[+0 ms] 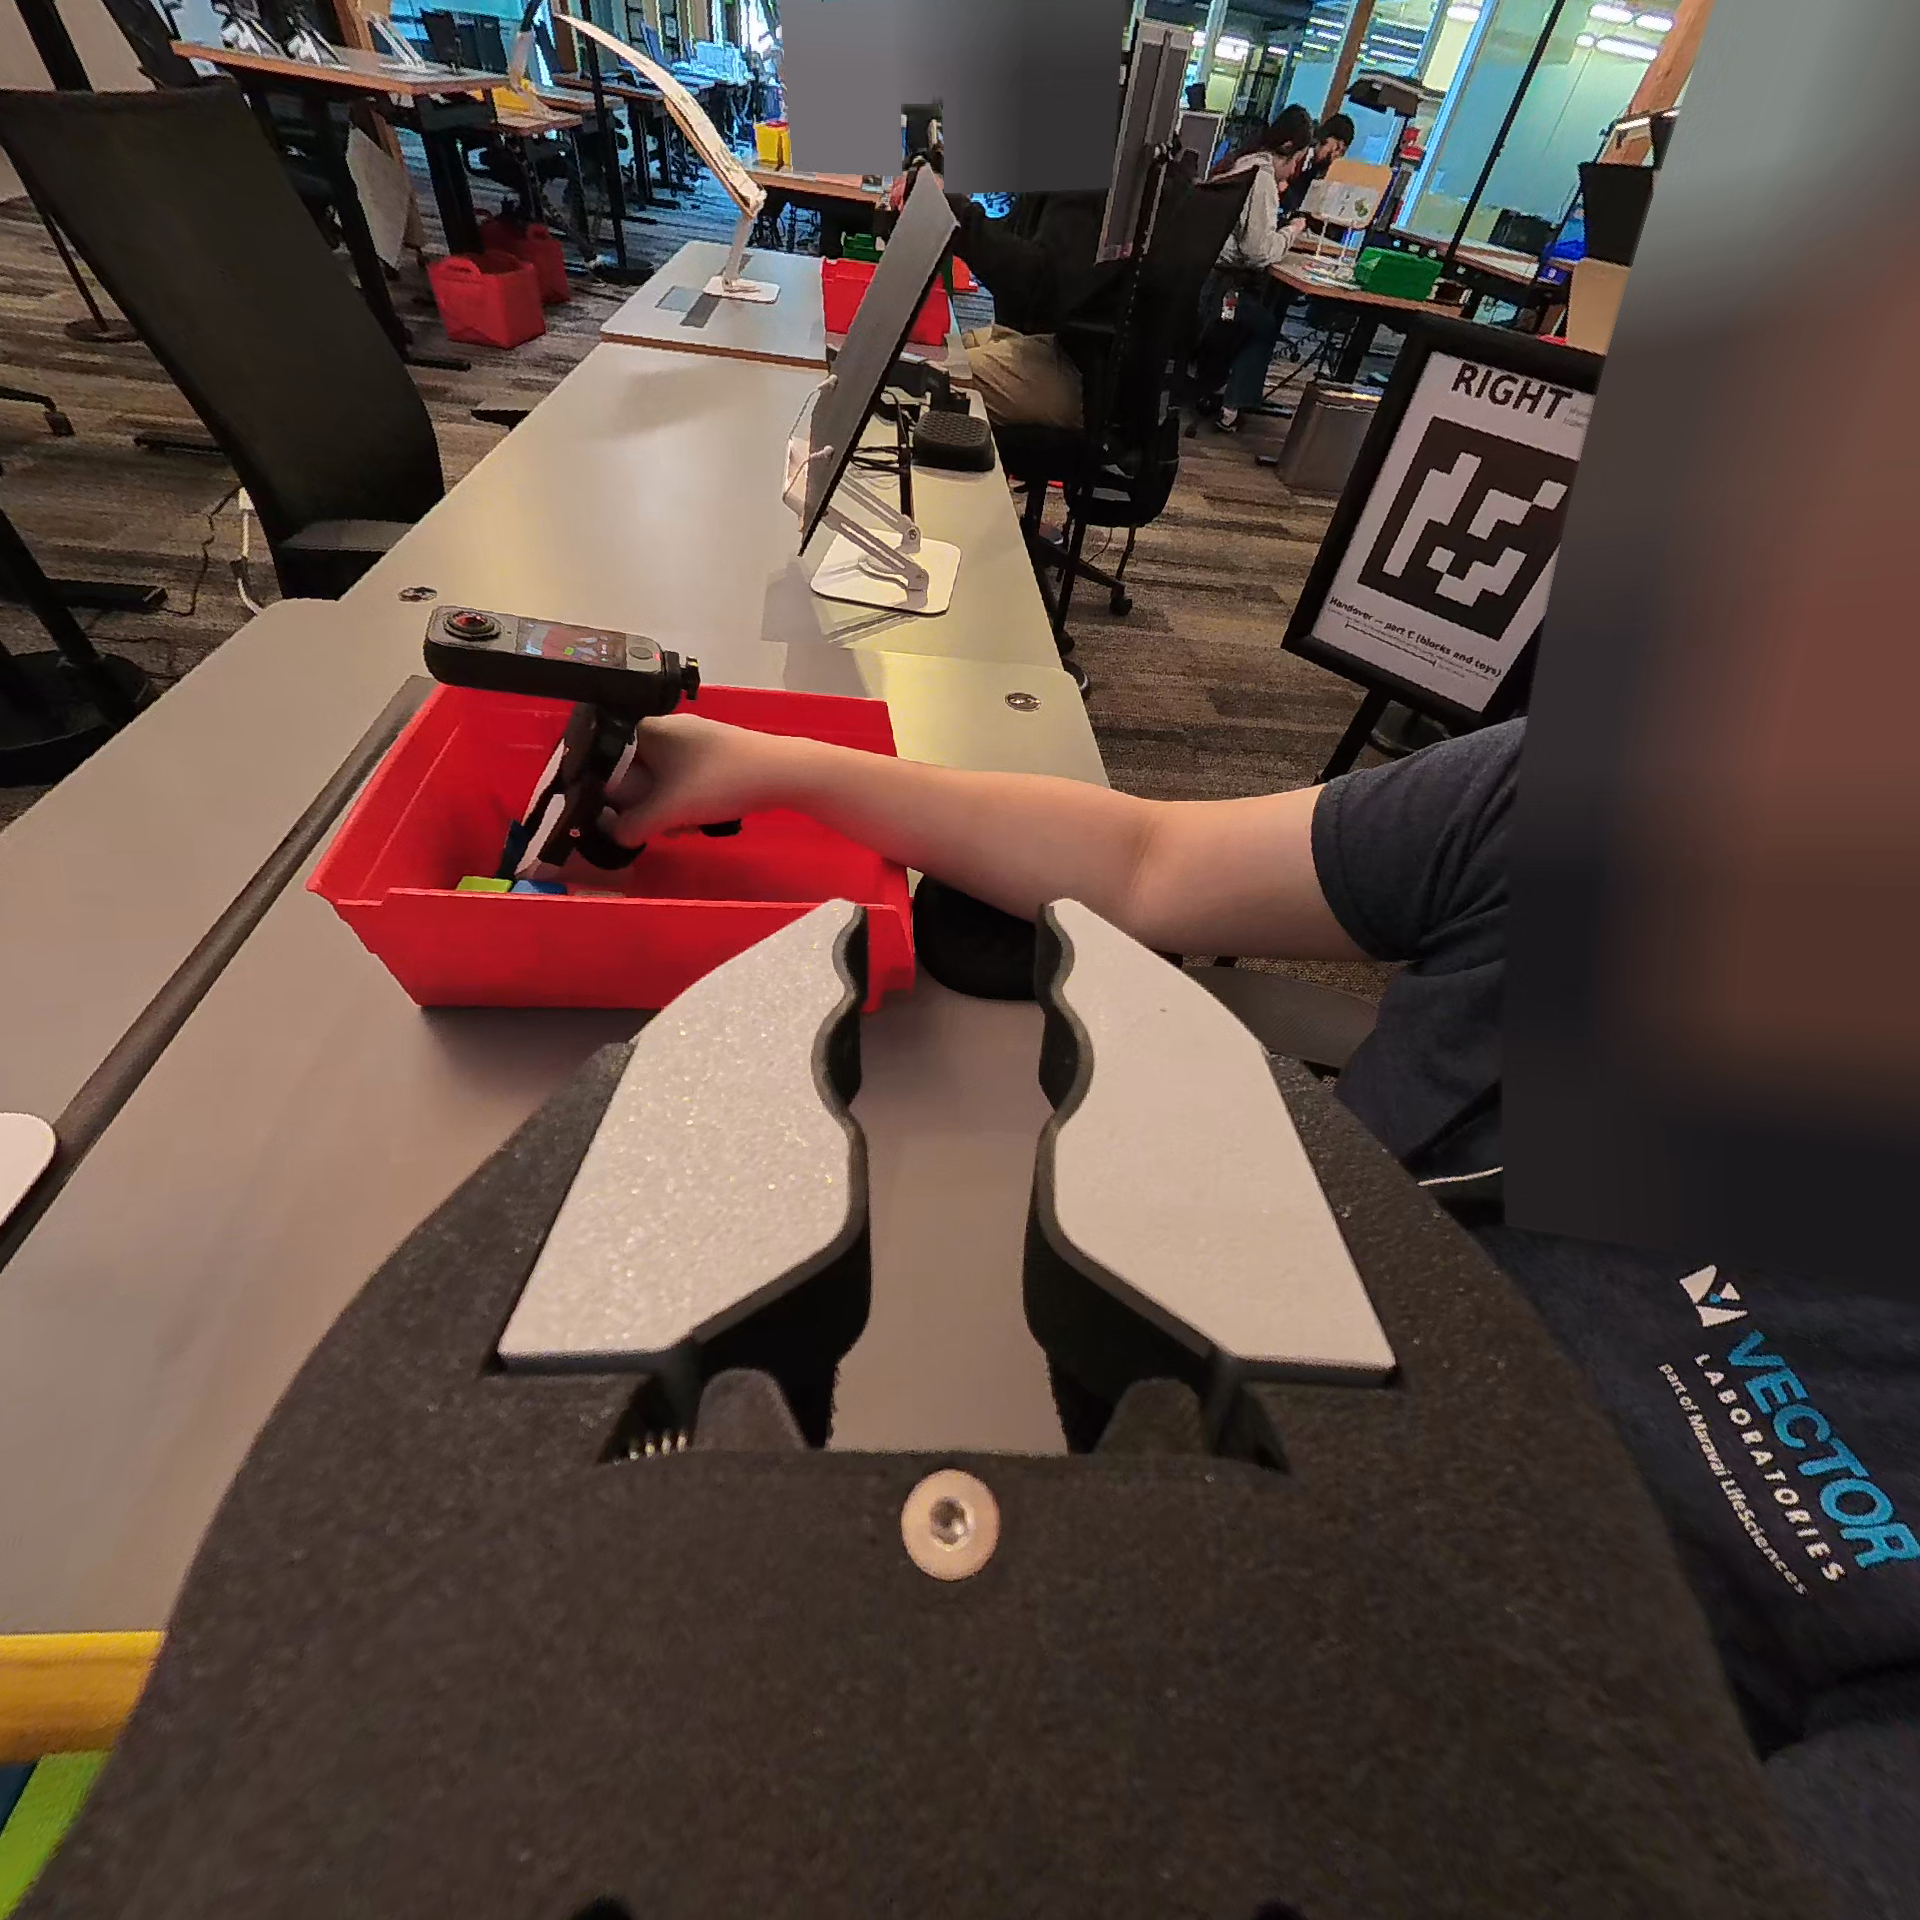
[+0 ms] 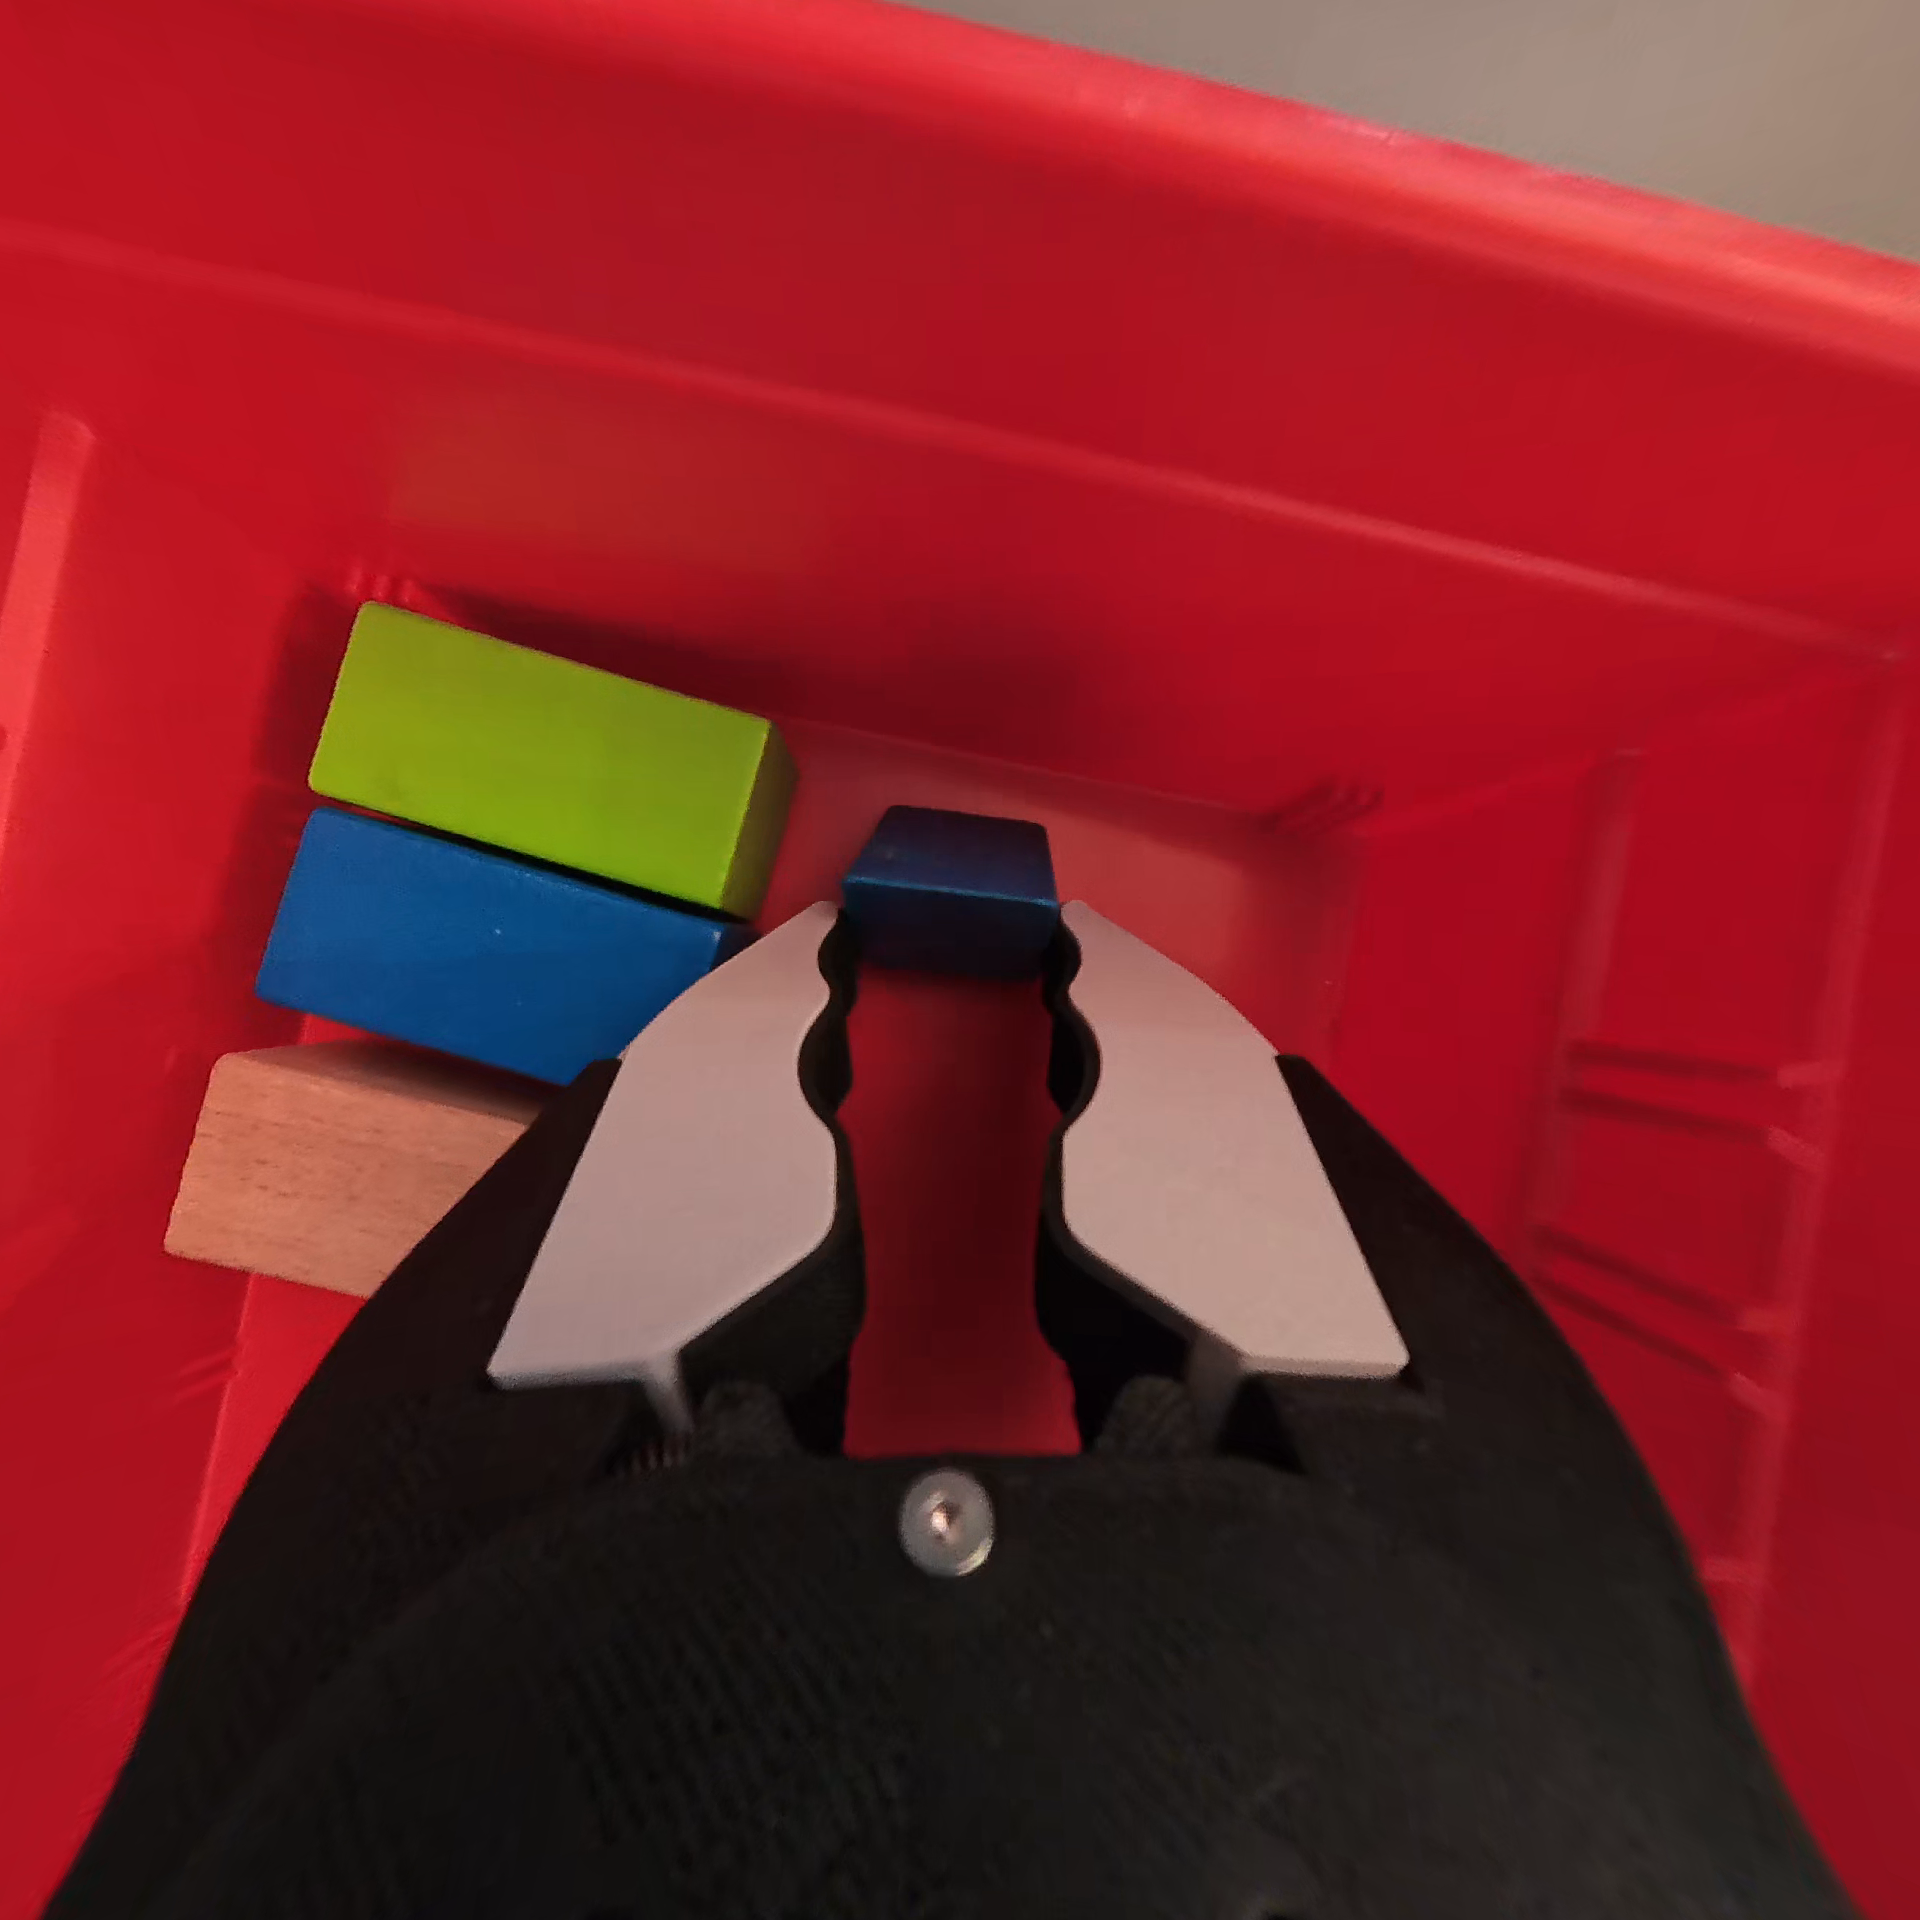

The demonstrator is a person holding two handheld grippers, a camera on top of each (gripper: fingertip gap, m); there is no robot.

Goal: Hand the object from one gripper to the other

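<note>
Right wrist view: right gripper (image 2: 948, 914) deep in red bin (image 2: 1455, 520), jaws spread astride small dark-blue block (image 2: 951, 883), touching its sides; green block (image 2: 551, 748) beside. Left gripper (image 1: 951, 914) spread, empty, above desk (image 1: 260, 1195).

Open-plan office: rows of desks (image 1: 644, 488), office chairs (image 1: 239, 343), monitor (image 1: 883, 343), carpet floor.

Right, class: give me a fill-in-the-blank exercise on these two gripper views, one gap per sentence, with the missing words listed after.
1. All the blocks lie inside a ____ bin.
2. The right gripper has its fingertips on either side of the small dark ____ block.
3. The green block lies against the long ____ block.
4. The left gripper is open and holds ____.

Missing words: red; blue; blue; nothing
</note>
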